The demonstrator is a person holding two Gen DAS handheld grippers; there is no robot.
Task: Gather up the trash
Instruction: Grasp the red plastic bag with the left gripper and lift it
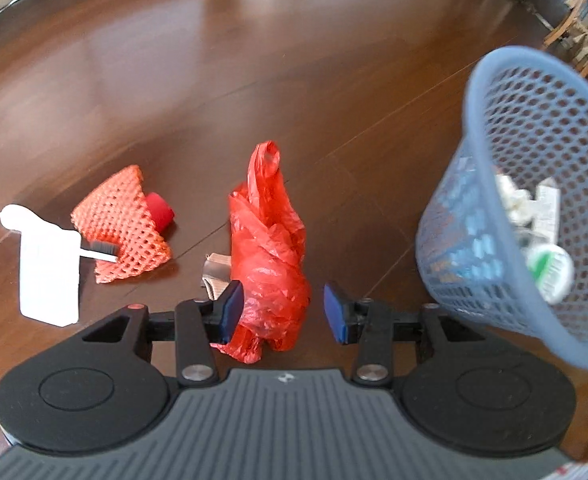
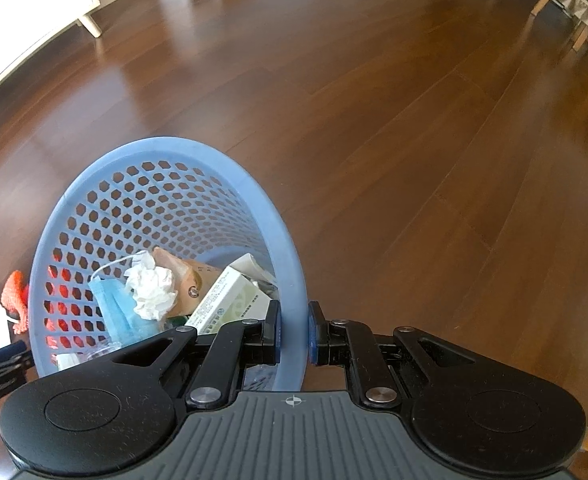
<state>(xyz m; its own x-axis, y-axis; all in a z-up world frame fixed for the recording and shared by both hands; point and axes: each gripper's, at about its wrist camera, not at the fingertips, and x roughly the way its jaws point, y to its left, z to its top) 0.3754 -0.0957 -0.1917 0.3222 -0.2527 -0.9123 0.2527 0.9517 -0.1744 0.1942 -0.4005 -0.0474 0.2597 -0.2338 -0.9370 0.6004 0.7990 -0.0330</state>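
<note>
While the left tongs (image 1: pixel 279 312) stand open around a red bag (image 1: pixel 271 256) on the floor — one pad touching it, the other apart — nothing is gripped yet. The right tongs (image 2: pixel 294 332) are clenched on the rim of the blue basket (image 2: pixel 294 248), which looks tipped toward the bag. Inside it already lie a tissue (image 2: pixel 151 288), a blue mask (image 2: pixel 109 304) and a box (image 2: pixel 229 300), so part of the job looks done. Left on the floor: the bag, an orange net (image 1: pixel 123 226) with a red cap (image 1: pixel 159 210) behind it, a small brush (image 1: pixel 97 250) and a white bottle (image 1: pixel 47 276). A silvery scrap (image 1: pixel 215 274) sits half hidden behind the bag — hard to say what it is.
</note>
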